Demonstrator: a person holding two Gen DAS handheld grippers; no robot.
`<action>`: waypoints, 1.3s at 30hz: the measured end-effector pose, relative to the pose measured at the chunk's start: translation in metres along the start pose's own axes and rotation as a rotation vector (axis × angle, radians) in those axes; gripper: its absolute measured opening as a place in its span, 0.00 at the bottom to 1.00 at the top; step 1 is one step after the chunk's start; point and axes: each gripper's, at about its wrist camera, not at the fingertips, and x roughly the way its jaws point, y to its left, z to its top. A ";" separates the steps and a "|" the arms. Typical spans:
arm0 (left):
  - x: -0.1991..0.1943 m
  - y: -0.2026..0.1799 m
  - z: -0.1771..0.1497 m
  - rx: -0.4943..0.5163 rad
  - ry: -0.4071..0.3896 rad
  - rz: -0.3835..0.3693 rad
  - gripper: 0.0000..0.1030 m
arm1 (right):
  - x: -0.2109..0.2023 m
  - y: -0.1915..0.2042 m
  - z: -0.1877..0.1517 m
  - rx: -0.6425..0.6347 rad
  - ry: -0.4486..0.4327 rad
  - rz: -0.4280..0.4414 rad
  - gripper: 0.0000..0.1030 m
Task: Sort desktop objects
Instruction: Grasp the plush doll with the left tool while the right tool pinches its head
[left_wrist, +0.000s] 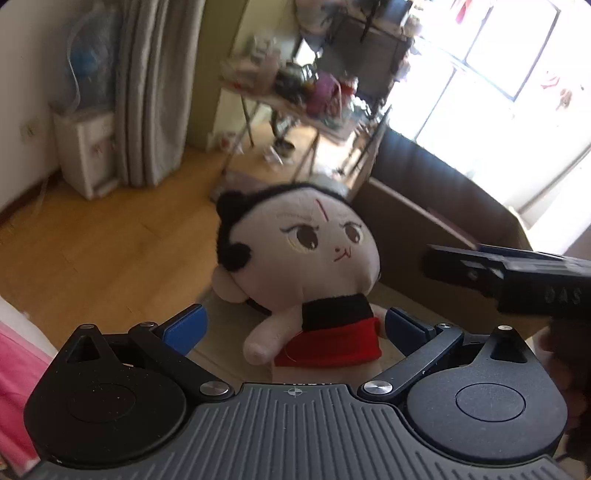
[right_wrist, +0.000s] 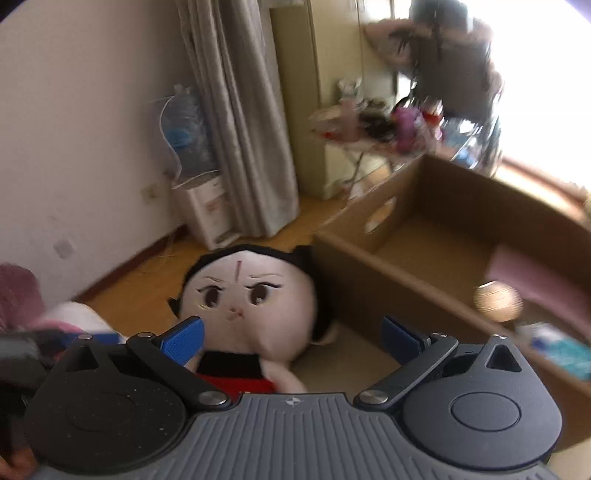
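Observation:
A plush doll (left_wrist: 299, 258) with a round pale face, black hair and a red and black outfit sits upright on the table. My left gripper (left_wrist: 295, 326) is open, its blue fingers on either side of the doll's body without touching it. My right gripper (right_wrist: 291, 338) is open too, with the doll (right_wrist: 251, 295) between and just beyond its fingers, slightly to the left. The right gripper's black body (left_wrist: 517, 280) shows at the right edge of the left wrist view.
An open cardboard box (right_wrist: 369, 273) stands right of the doll, holding a pink item (right_wrist: 535, 280), a round tan object (right_wrist: 498, 299) and a teal item (right_wrist: 565, 350). A cluttered folding table (left_wrist: 295, 99) and a curtain (left_wrist: 155, 92) stand behind. Pink fabric (left_wrist: 14, 369) lies at left.

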 end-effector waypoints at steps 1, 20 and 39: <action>0.007 0.003 0.002 -0.014 0.021 -0.015 1.00 | 0.009 0.001 0.001 0.028 0.019 0.021 1.00; 0.055 0.004 -0.002 -0.023 0.199 -0.084 1.00 | 0.094 -0.018 -0.007 0.349 0.358 0.349 1.00; 0.025 -0.063 -0.039 0.134 0.301 -0.246 1.00 | 0.026 -0.062 -0.064 0.476 0.417 0.311 1.00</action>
